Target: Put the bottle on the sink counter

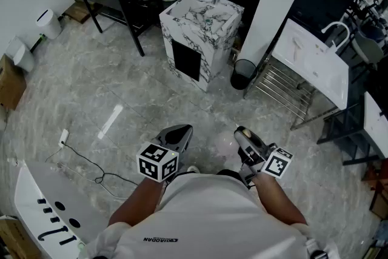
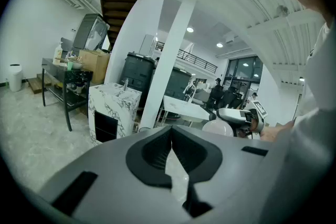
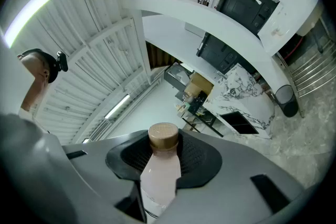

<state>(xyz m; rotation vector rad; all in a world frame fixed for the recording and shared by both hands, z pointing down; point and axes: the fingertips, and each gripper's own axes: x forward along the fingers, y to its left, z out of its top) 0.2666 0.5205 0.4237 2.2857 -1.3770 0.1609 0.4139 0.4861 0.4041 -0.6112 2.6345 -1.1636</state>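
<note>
Bottle (image 3: 160, 176), one only, pale with a brown cap, sits clamped between the jaws of the right gripper (image 1: 244, 133), not yet set down; left gripper (image 1: 180, 132) beside it closed on nothing; ahead, well apart, two sinks, marble sink unit (image 1: 209, 51) and white basin (image 1: 312, 63), so the whole placing remains.

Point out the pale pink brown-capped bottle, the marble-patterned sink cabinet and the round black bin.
pale pink bottle (image 3: 160, 176), right gripper view, its body.
marble-patterned sink cabinet (image 1: 221, 45), head view, right side wall.
round black bin (image 1: 242, 80), head view, outer wall.
</note>
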